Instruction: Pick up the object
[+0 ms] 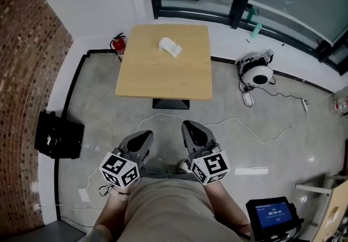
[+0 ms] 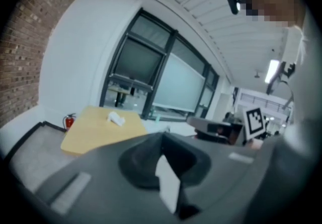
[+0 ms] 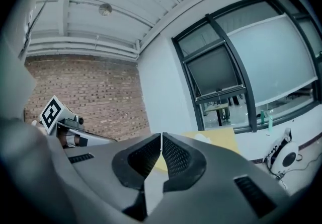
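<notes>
Fingers of the left gripper (image 1: pixel 145 136) and right gripper (image 1: pixel 188 126) are pressed together, empty, well apart from the small white crumpled object (image 1: pixel 170 47) lying on the square light-wood bench (image 1: pixel 163 80).

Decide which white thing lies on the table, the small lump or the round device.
The small white object, on the far half of the wooden table. The other, a round white device, sits on the floor to the table's right.

Square wooden table (image 1: pixel 163 72) on a grey floor (image 1: pixel 272 116), small white object (image 1: pixel 170 46) lying near its far edge
</notes>
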Demonstrator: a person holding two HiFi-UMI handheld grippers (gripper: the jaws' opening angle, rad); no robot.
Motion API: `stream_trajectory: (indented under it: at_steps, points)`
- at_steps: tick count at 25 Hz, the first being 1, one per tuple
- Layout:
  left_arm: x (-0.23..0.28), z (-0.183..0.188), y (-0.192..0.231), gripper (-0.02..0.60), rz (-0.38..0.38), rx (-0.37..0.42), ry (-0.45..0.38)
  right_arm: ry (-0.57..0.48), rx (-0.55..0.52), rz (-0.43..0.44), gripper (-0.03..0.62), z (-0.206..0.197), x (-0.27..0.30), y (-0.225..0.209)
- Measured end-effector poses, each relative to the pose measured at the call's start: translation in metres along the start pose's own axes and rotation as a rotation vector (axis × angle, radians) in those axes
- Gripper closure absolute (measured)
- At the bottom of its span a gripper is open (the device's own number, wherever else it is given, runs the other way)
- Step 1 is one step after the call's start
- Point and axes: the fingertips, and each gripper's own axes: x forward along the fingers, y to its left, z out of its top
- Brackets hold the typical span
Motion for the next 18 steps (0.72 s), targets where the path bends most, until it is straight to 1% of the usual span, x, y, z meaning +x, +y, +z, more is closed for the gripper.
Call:
stream_trajectory:
  at_steps: [3,6,8,12,15,18]
  points:
    - [0.039,0.010,0.028,0.577,-0.006,-0.022,0.008,0.035,0.015,-0.019,0.582,-0.006,0.031,-0.032]
    - [0.080,0.021,0.065,0.577,-0.044,-0.048,0.010,0.058,0.009,-0.049,0.582,-0.006,0.072,-0.061]
    - [0.114,0.033,0.097,0.577,-0.071,-0.062,0.005,0.078,-0.006,-0.070,0.582,-0.005,0.109,-0.083]
    - [0.182,0.074,0.174,0.577,-0.131,-0.109,-0.020,0.126,-0.039,-0.120,0.582,0.008,0.199,-0.126]
    - [0.224,0.111,0.228,0.577,-0.184,-0.162,-0.005,0.156,-0.079,-0.145,0.582,0.030,0.267,-0.145]
    - [0.259,0.143,0.270,0.577,-0.215,-0.173,0.014,0.179,-0.118,-0.147,0.582,0.049,0.325,-0.156]
